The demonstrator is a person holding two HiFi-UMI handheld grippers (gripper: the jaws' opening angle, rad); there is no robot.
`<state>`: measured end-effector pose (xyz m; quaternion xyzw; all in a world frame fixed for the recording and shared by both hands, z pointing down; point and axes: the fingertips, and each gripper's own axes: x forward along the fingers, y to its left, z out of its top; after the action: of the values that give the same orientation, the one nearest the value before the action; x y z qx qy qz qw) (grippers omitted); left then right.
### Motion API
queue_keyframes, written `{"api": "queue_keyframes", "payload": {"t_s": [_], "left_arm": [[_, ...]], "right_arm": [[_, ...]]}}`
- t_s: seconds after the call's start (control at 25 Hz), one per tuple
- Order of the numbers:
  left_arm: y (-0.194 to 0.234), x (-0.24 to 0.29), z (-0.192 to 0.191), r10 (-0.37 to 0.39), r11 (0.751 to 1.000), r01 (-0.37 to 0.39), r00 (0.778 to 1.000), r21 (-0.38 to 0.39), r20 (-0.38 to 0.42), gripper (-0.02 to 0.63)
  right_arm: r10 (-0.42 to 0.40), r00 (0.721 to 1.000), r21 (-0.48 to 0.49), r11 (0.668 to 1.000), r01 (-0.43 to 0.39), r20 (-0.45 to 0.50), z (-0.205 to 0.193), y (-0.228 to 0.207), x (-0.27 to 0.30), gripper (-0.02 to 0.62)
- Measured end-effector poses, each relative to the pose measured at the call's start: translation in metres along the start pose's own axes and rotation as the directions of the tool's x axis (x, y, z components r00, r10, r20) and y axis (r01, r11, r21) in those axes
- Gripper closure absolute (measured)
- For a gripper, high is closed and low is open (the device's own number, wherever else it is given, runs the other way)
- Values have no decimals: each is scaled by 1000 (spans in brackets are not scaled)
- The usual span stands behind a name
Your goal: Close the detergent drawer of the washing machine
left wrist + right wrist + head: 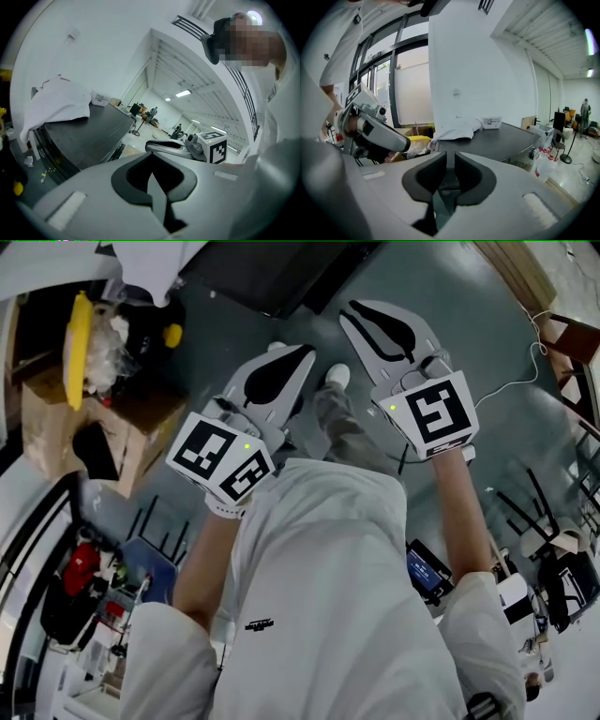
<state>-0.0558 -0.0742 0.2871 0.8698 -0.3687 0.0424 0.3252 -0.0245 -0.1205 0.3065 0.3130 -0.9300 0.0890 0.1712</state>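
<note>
left gripper [151,154] clenched, empty | right gripper [449,157] slightly parted, empty | white cloth [457,129] over one corner of dark machine top [508,140]

Looking into a long white hall, with strip lights [183,93] glowing under a ribbed ceiling [187,65]. Facing a plain white wall [478,70] beside tall dark-framed windows [405,79] letting in pale daylight. Looking down on a grey-green floor [469,315], with a white cable [520,381] trailing across it and a cardboard box [47,427] standing at the left edge.
</note>
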Motion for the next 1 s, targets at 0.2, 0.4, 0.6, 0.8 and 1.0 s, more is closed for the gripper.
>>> {"api": "queue_keyframes", "payload": {"t_s": [0.2, 0.4, 0.6, 0.8, 1.0], "left_arm": [[-10, -9, 13, 1, 999, -2, 999, 35, 33, 589], [-20, -16, 31, 4, 998, -9, 997, 63, 81, 589], [-31, -23, 44, -5, 996, -5, 993, 85, 118, 589], [-42, -29, 58, -12, 995, -5, 987, 101, 163, 589], [-50, -38, 71, -22, 993, -3, 976, 115, 216, 589]], "right_arm": [[-42, 999, -21, 999, 42, 10, 16, 5, -31, 546], [-78, 991, -64, 994, 85, 106, 48, 12, -68, 548], [-142, 981, -51, 987, 149, 132, 64, 11, -98, 548], [-204, 967, -50, 976, 214, 152, 79, 5, -128, 548], [-268, 953, -65, 958, 279, 141, 78, -2, -158, 551]]}}
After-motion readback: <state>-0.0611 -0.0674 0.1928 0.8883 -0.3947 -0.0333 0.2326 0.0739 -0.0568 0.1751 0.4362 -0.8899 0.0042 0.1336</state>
